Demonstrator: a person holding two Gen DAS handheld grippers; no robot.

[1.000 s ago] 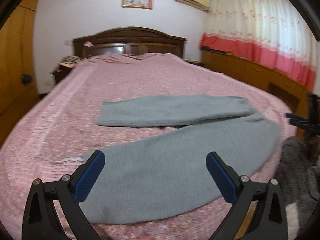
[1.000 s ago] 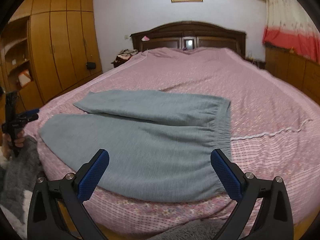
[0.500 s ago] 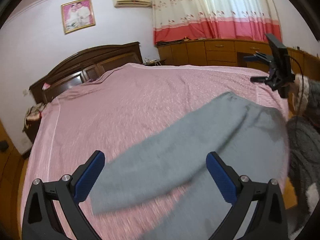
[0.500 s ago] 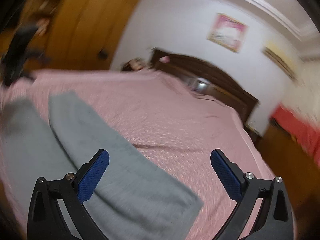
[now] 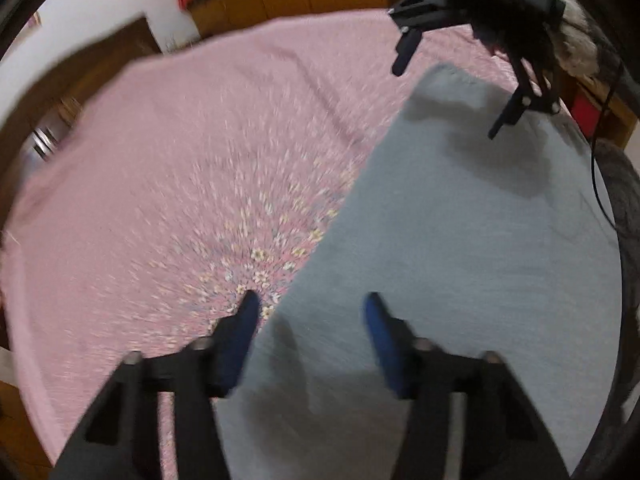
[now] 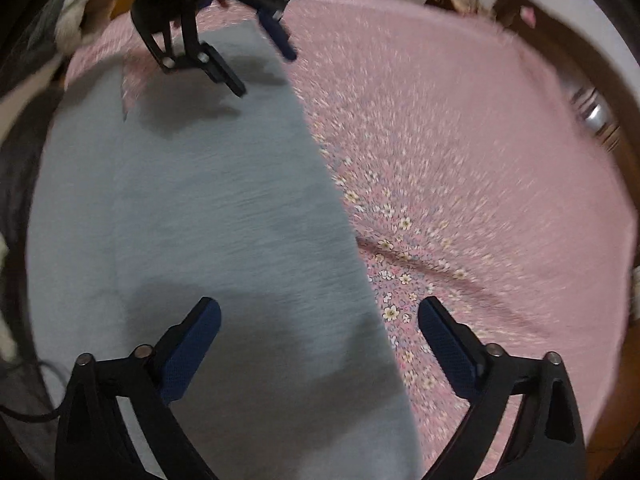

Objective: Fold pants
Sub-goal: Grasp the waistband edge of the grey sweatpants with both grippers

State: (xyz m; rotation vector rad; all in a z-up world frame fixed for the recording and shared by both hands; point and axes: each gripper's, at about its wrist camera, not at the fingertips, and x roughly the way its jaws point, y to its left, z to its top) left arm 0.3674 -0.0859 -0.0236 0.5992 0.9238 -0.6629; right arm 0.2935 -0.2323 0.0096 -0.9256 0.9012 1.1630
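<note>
Your left gripper (image 5: 308, 306) sits at the bottom centre of the left wrist view, fingers apart with nothing between them, narrower than your right pair. They straddle the far edge of the grey pants (image 5: 460, 240): left finger over the pink floral bed (image 5: 180, 180), right finger over the fabric. The pants fill the right half of that view, and the visible edge runs from bottom centre up toward the upper right, so the long axis points away from you along that diagonal. Your right gripper (image 5: 444, 100) shows in the upper right corner there, over the other end of the same edge.

In the right wrist view the pants (image 6: 200, 220) take the left half and the bed (image 6: 480, 160) the right. Your right gripper (image 6: 318, 322) is at the bottom centre, fingers wide apart, empty, left finger over the fabric, right finger over the bedspread, edge between them. Left gripper (image 6: 262, 72) shows top left, at the far end.

Both tools tip steeply down at the bed, each nearest its own end of that edge. Whether any finger touches cloth, cannot tell; both views are blurred. My read: you're set to pinch this edge at both ends, then fold it toward you.
</note>
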